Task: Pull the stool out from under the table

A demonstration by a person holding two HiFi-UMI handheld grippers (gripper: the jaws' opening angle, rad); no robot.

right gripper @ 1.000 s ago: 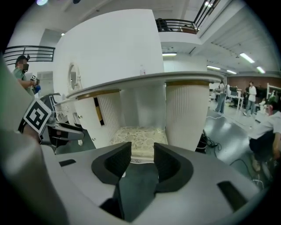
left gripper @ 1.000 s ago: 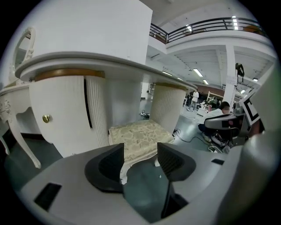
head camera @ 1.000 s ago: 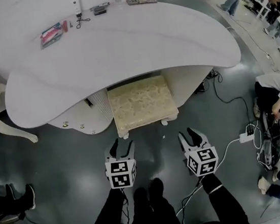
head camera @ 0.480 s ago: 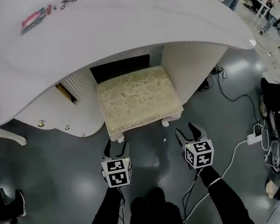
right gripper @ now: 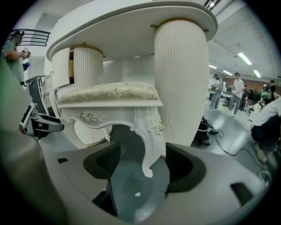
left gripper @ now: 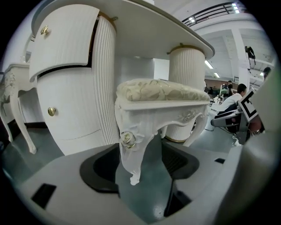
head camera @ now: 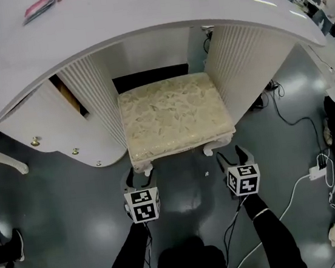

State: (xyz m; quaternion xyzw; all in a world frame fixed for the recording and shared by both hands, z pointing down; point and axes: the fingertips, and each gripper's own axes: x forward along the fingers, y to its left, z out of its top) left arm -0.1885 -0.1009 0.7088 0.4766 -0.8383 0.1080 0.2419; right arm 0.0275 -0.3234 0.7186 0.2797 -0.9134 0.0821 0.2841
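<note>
The cream cushioned stool with carved white legs (head camera: 174, 114) stands half under the curved white table (head camera: 140, 17), between its left ribbed pedestal (head camera: 93, 100) and right ribbed pedestal (head camera: 240, 59). Just before it, the left gripper (head camera: 137, 176) has the front left leg (left gripper: 131, 149) at the mouth of its jaws, touching neither pad. The right gripper (head camera: 231, 155) likewise has the front right leg (right gripper: 150, 140). Both pairs of jaws have just been opening.

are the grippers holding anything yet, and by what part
Nothing is held. The left gripper and right gripper have just been opening their jaws; each has a front leg of the stool between them, untouched.
</note>
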